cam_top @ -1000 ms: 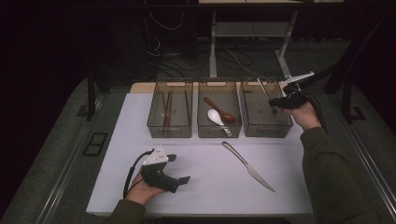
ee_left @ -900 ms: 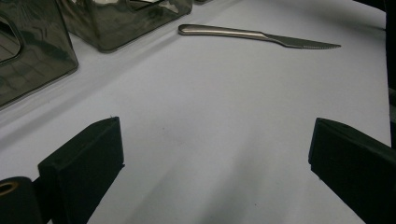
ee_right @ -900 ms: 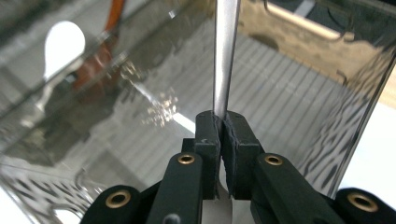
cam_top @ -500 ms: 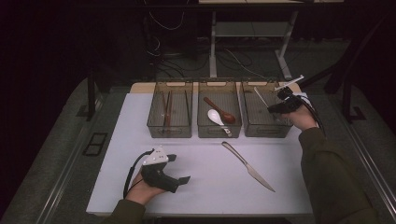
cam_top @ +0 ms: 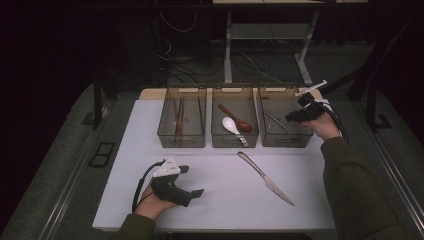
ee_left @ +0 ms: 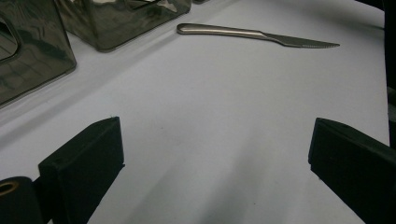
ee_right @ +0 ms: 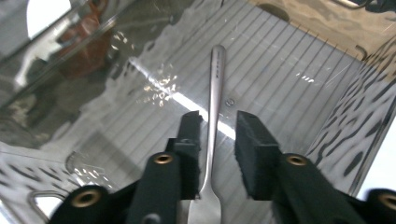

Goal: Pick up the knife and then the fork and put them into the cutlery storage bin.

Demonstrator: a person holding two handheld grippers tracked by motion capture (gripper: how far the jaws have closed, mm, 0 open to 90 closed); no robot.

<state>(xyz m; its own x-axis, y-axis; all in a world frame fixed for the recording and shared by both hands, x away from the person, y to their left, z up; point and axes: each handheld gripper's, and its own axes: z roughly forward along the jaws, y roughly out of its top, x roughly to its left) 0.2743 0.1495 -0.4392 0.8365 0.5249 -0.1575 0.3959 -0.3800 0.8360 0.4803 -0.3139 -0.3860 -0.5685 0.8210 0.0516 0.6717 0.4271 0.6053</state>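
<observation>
1. The right gripper (cam_top: 292, 118) is seen at the upper right of the high view, over the right-hand bin (cam_top: 285, 141).
2. Its jaws have just been opening; in the right gripper view a fork (ee_right: 213, 126) is seen between them, with a gap at the right pad, so it is no longer clamped.
3. The fork is laid inside that bin, its handle pointing up the frame.
4. The left gripper (cam_top: 192, 181) is rested at the lower left on the worktop (cam_top: 125, 150), jaws wide apart and empty.
5. A knife (cam_top: 265, 177) lies at lower centre.
</observation>
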